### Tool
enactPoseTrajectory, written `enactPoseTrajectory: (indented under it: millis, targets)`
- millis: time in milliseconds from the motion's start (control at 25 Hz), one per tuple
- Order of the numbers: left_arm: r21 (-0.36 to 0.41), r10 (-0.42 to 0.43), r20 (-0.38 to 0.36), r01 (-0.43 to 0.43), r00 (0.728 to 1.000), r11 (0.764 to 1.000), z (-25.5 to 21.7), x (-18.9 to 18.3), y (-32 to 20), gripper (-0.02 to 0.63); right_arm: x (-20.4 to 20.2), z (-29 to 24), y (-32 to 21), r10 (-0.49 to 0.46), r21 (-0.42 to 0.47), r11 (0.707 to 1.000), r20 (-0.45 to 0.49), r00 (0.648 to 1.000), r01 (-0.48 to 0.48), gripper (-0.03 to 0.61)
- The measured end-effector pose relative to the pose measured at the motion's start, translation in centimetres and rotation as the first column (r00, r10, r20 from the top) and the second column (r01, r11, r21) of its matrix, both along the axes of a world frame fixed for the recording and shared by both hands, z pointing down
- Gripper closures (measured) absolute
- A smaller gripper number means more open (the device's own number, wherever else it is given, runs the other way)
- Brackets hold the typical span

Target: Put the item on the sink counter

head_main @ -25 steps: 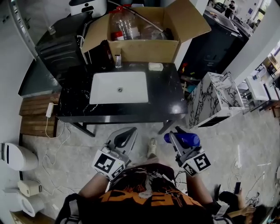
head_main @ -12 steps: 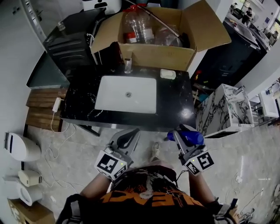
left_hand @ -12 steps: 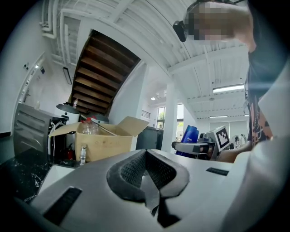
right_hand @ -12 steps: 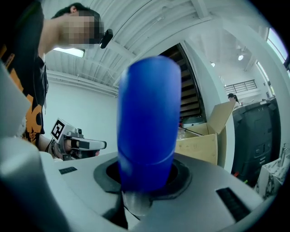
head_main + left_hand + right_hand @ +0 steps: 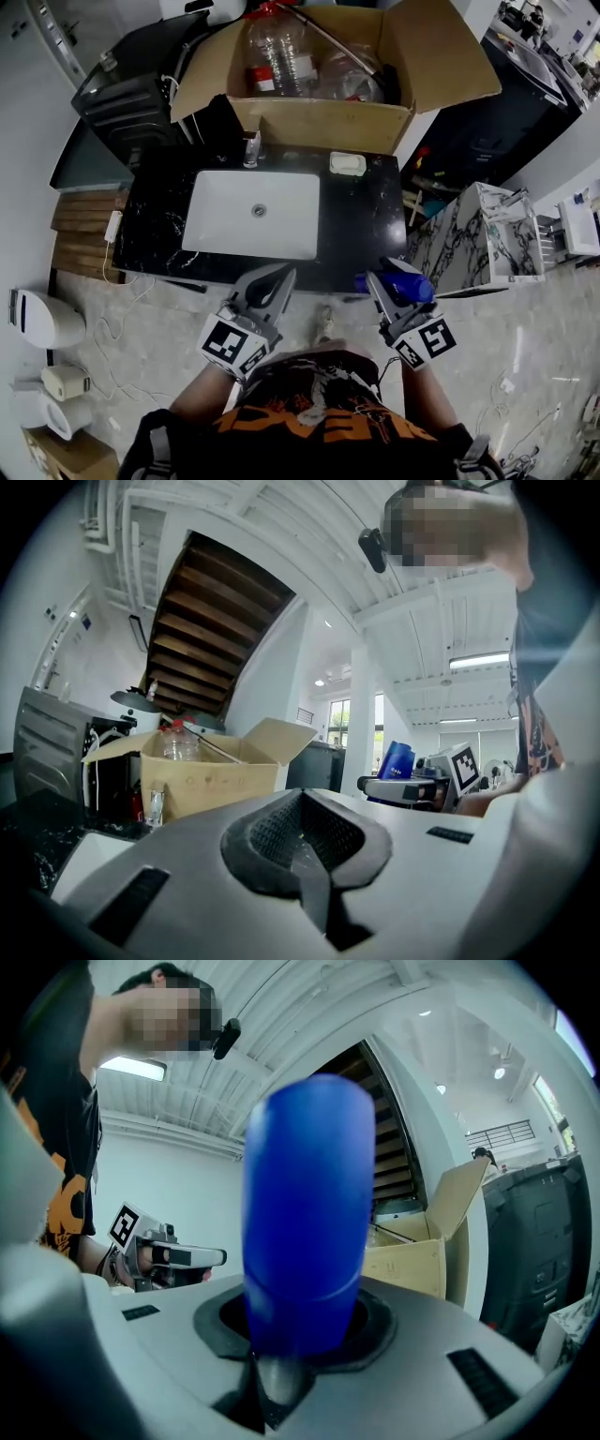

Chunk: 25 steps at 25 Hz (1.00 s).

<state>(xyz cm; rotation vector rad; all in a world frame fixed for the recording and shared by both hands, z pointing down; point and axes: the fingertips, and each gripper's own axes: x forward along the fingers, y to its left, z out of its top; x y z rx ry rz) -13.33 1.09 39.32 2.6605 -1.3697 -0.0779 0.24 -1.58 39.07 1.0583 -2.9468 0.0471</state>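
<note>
**Two hand-held grippers at the sink counter, one carrying the blue bottle**

Two grippers were in view, each bearing one marker cube. The left gripper [image 5: 273, 284] pointed level toward the counter, and its own view showed its jaws closed together with nothing between them [image 5: 305, 844]. The right gripper [image 5: 386, 278] was clamped on the single blue bottle [image 5: 401, 287]. In the right gripper view the bottle [image 5: 307, 1213] stood between the dark pads and filled the middle of the frame. The bottle was held in the air at the front right corner of the sink counter [image 5: 361, 225], not resting on it.

The black marbled counter carried one white basin [image 5: 251, 214] with a drain at its middle. One faucet [image 5: 251, 147] stood at the basin's far edge. One small white dish [image 5: 347, 163] lay on the counter to the right of the faucet.

Behind the counter stood one open cardboard box [image 5: 319, 120], its flaps spread. It held one large clear plastic bottle [image 5: 267, 52] with a red cap, a mass of crumpled clear plastic [image 5: 342, 77] beside it, and one thin rod [image 5: 323, 37] lying slantwise across both.
</note>
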Motion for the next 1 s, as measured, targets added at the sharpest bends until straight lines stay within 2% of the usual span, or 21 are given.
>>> enactPoseTrajectory:
  millis: [240, 440, 1000]
  targets:
    - [-0.007, 0.007, 0.007, -0.007, 1.000, 1.000, 0.0, 2.2, -4.1, 0.595, 2.1, 0.1, -4.1, 0.000, 0.010, 1.000, 0.017, 1.000, -0.001, 0.449]
    - [-0.025, 0.012, -0.020, -0.012, 1.000, 1.000, -0.3, 4.0, -7.1, 0.595, 3.6, 0.3, -7.5, -0.003, -0.002, 1.000, 0.027, 1.000, 0.003, 0.449]
    - [-0.018, 0.019, -0.019, -0.020, 1.000, 1.000, 1.9, 7.6, -15.7, 0.595, 5.9, 1.1, -16.4, -0.020, 0.006, 1.000, -0.018, 1.000, 0.021, 0.449]
